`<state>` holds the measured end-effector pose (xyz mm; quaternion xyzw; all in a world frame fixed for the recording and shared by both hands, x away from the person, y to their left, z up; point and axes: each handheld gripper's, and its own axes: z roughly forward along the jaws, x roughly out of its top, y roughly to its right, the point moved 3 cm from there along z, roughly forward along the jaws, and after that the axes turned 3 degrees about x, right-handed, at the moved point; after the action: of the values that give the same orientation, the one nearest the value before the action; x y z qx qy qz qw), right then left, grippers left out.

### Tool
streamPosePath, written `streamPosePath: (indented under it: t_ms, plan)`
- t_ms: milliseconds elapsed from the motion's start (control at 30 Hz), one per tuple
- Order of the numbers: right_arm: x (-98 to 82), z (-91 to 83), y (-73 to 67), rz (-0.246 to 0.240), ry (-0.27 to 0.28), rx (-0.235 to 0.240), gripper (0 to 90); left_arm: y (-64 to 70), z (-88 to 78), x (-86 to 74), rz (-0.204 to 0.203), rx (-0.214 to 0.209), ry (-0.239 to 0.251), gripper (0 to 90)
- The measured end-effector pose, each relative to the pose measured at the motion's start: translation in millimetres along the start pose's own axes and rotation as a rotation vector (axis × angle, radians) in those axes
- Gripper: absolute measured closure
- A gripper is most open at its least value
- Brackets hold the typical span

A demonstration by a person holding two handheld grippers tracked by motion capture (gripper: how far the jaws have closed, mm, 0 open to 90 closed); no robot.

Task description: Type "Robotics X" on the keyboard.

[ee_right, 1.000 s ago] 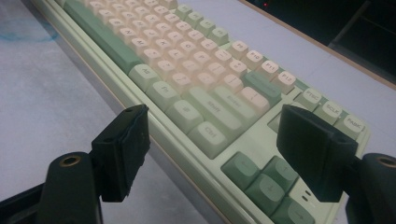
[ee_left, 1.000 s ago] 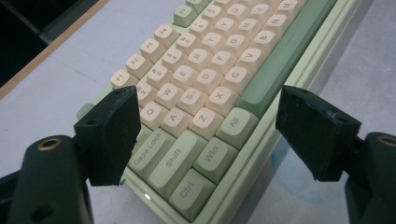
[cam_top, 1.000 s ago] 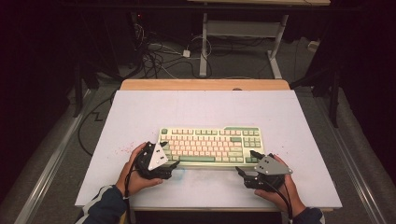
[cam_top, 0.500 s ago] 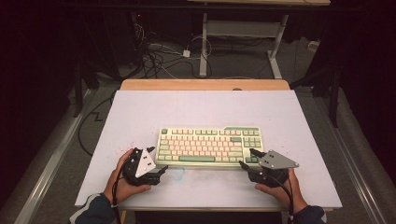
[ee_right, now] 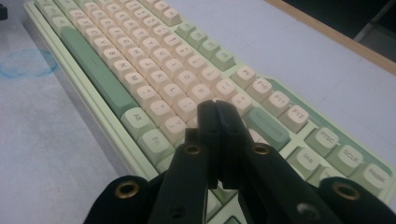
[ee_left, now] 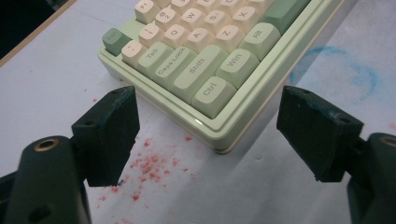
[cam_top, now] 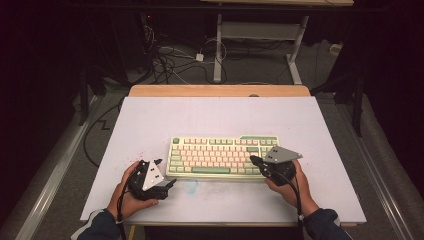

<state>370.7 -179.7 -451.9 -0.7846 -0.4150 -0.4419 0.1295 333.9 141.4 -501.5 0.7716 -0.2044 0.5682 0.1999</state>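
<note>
A green and cream keyboard (cam_top: 223, 156) lies flat on the white table (cam_top: 210, 117), near its front edge and about midway across, its long side running left to right.

The left gripper (cam_top: 166, 173) sits on the table just off the keyboard's front left corner, held in the left hand (cam_top: 131, 192), with a grey plate (cam_top: 151, 176) on top. In the left gripper view its jaws stand wide apart with nothing between the pads; the keyboard's corner with the Ctrl key (ee_left: 213, 94) lies just ahead of the gap, and neither pad touches it. Red specks (ee_left: 150, 164) mark the table under the left jaw, and a faint blue ring (ee_left: 334, 72) is drawn on the surface beside the keyboard.

The right gripper (cam_top: 255, 161) is held in the right hand (cam_top: 292, 184) over the keyboard's front right part, its tips pointing left over the keys. In the right gripper view its jaws are pressed together with nothing between them; they have just been closing. The joined tips sit above the cream keys near the right end of the letter rows, just past the Fn key (ee_right: 155, 140); whether they touch a key I cannot tell

A wooden strip (cam_top: 220, 90) edges the table's far side, and cables (cam_top: 172, 55) lie on the floor beyond it
</note>
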Motion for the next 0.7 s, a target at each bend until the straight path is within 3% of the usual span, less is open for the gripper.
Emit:
streamPosePath:
  t_ms: [233, 700]
  plan:
    - [-5.4, 12.2, -0.1, 0.000, -0.050, 0.022, 90.0, 0.4, 0.3, -0.9, -0.002, -0.004, -0.007, 20.1]
    - [-12.5, 19.7, 1.1, 0.004, -0.084, 0.018, 90.0, 2.4, 1.2, -2.3, 0.004, -0.008, -0.021, 20.3]
